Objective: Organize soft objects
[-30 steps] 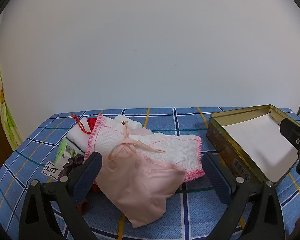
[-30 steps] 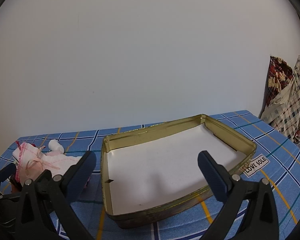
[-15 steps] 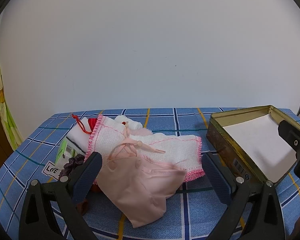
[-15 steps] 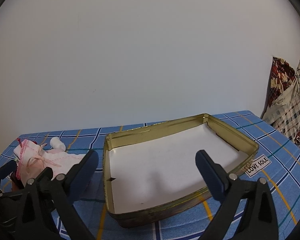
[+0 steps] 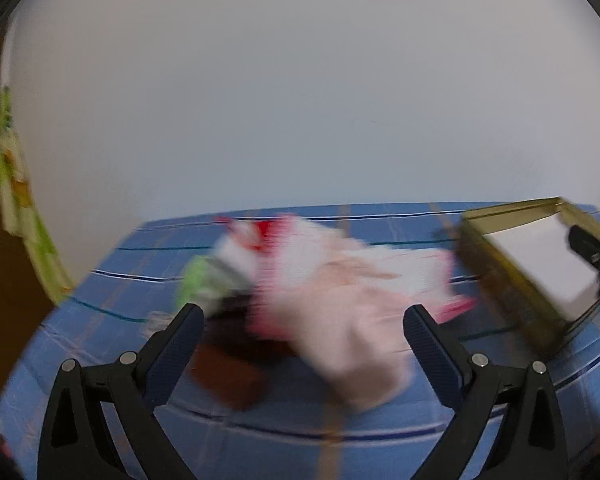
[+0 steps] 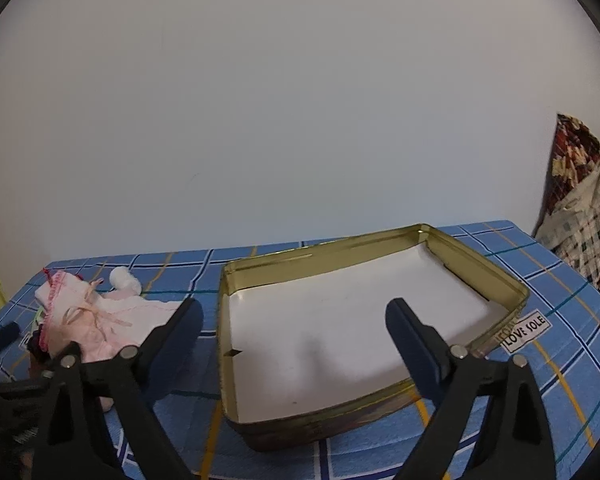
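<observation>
On our right wrist view, the tin tray sits centre on the tablecloth; the pile of soft cloths lies at nine o'clock beside it.

Home: checked tablecloth, hung clothes.

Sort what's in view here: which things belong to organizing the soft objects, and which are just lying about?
Belongs to the job:
- pile of soft cloths, left of the tin
- cotton ball by the pile
- open tin, nothing in it but a white liner
- left gripper, open before the pile
- right gripper, jaws closing, nothing between them

Just lying about:
- plaid fabric at far right
- LOVE SOLE label
- checked tablecloth
</observation>
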### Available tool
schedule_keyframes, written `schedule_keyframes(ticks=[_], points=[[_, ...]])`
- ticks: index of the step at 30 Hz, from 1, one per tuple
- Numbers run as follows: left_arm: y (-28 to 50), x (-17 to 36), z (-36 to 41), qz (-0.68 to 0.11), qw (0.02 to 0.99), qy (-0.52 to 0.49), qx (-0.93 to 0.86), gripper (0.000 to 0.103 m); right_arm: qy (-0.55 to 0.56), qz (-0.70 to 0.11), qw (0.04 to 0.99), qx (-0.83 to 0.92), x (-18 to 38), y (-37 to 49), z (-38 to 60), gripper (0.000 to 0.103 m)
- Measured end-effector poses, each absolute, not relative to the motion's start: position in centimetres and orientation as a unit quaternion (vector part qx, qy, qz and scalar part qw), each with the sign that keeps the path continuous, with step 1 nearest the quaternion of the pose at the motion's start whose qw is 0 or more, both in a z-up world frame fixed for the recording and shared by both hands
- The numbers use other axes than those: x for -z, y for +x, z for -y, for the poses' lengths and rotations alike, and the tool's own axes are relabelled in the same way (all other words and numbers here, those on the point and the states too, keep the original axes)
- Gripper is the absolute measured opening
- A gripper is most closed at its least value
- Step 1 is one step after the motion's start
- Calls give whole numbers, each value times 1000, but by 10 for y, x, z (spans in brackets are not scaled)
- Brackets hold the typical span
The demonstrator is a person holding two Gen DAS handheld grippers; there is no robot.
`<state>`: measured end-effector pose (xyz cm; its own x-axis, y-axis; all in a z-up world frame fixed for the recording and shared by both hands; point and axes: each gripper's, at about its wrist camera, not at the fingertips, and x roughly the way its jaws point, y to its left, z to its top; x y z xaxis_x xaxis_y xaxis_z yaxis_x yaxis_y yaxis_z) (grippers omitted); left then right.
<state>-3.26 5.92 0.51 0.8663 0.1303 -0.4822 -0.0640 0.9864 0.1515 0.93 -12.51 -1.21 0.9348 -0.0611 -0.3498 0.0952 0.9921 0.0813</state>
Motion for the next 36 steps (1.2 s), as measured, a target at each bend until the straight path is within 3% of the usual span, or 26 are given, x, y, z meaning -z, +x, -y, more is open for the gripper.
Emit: schedule_keyframes(ticks=[8,19,24,26,27,29,30,31,36], points=[[-47,-6,-140,-274,953,48,-123,101,50,-220,971,-84,17,19,97,91],[-36,8,-153,-308,946,6,-106,101,-45,-332,918,-213,35,59,-19,91],[-33,6,-155,-306,947,7,-98,101,-25,-398,891,-218,56,92,-32,87],[-32,3,-150,-299,950,20,-93,101,-31,-413,886,-210,63,97,-32,67],[-32,2,-147,-296,951,25,-91,101,-43,-403,890,-208,62,95,-33,62],[-28,-1,-141,-292,952,30,-85,101,-64,-400,888,-219,61,86,-32,28],[-26,-3,-139,-293,952,29,-80,101,-60,-401,885,-228,60,85,-30,21],[-24,-4,-135,-293,953,27,-70,101,-46,-405,881,-241,59,82,-26,15],[-7,-10,-117,-283,958,27,-37,101,2,-351,898,-264,37,53,11,14]])
